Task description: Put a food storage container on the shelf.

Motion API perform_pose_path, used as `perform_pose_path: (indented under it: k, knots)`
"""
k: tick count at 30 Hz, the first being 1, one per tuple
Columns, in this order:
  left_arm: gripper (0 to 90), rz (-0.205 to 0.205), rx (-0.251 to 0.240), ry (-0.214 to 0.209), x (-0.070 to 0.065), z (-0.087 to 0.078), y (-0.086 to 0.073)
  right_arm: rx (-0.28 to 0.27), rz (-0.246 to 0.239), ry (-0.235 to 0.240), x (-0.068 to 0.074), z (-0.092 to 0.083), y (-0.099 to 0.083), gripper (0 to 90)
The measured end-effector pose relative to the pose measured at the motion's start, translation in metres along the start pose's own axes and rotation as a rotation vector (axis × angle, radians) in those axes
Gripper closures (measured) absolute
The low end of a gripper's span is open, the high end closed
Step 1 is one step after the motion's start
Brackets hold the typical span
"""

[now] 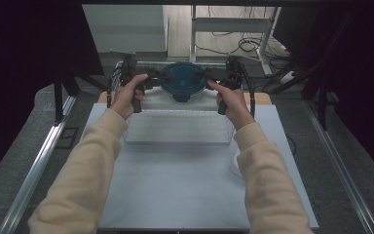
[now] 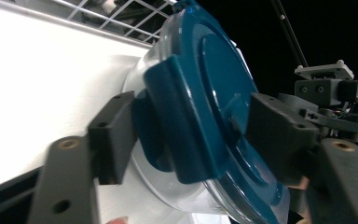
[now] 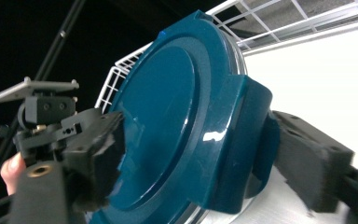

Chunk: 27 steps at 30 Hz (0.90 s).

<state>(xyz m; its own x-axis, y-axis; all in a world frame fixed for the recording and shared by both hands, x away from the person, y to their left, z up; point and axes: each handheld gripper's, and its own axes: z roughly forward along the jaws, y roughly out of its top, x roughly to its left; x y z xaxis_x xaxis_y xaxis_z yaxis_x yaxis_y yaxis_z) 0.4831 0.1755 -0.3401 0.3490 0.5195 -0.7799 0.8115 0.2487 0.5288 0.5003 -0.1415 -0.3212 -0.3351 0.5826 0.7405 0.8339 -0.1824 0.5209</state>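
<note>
One camera sits high on the person's side of the table [image 1: 185, 195] and looks forward and down — far enough back to take in both sleeves, the white wire basket [image 1: 177, 127] and the floor beyond. The other two ride on the grippers and sit very close. The left gripper view looks along its own black jaws at one latch side of the blue lid [image 2: 214, 107]; the right gripper view does the same from the opposite side, tilted the other way. All three share that lid [image 1: 183, 80] and the clear container under it — and each gripper view catches the other gripper across the lid [image 3: 168, 135].
</note>
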Motion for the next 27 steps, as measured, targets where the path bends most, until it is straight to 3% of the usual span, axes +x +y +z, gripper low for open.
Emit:
perform_pose_path:
  k: [3,12,14,21,27]
  knots:
    - [24.8,0.045,-0.033,0.049,-0.003,-0.005,-0.004,-0.006,-0.003,-0.001,0.001,-0.003,-0.003,11.0]
    - [21.7,0.148,-0.071,0.107,-0.010,-0.028,-0.026,0.007,-0.153,-0.046,0.019,-0.022,-0.023,8.1]
    - [21.9,0.158,-0.072,0.103,-0.010,-0.036,-0.032,0.005,-0.178,-0.062,0.021,-0.028,-0.028,8.1]
    - [22.9,0.270,-0.064,0.121,-0.018,-0.068,-0.063,-0.010,-0.306,-0.072,0.025,-0.056,-0.053,11.5]
    - [23.4,0.315,-0.055,0.128,-0.016,-0.088,-0.088,0.007,-0.418,-0.091,0.019,-0.075,-0.071,14.1]
